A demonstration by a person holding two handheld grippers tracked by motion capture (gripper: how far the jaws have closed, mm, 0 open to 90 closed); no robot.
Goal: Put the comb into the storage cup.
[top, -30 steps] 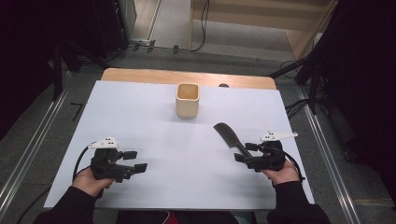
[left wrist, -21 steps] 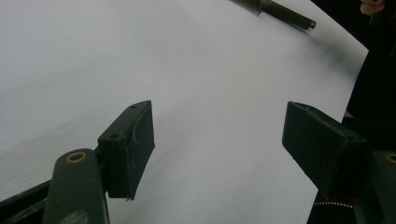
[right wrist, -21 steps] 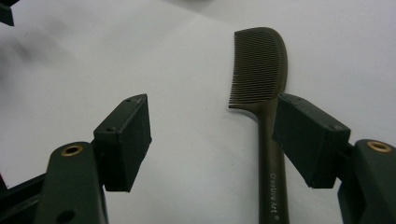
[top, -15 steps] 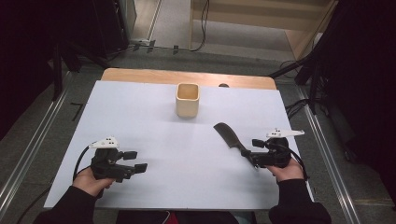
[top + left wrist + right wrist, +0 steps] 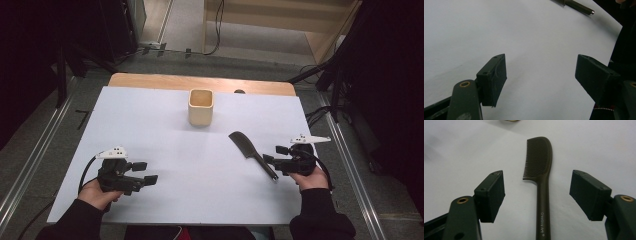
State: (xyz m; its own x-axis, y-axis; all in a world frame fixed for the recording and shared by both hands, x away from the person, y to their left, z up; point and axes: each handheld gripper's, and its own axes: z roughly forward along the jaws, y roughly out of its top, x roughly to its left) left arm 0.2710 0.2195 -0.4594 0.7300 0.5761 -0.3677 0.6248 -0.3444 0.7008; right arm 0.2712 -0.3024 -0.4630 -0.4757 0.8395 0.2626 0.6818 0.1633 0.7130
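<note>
Right gripper view is showing comb (image 5: 541,170) teeth and handle lettering between spread jaws — high view isn't; left gripper (image 5: 541,75) is gaping too.

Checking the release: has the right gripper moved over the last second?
Yes. The right gripper has backed toward the person, away from the cup, leaving the comb lying flat.
</note>
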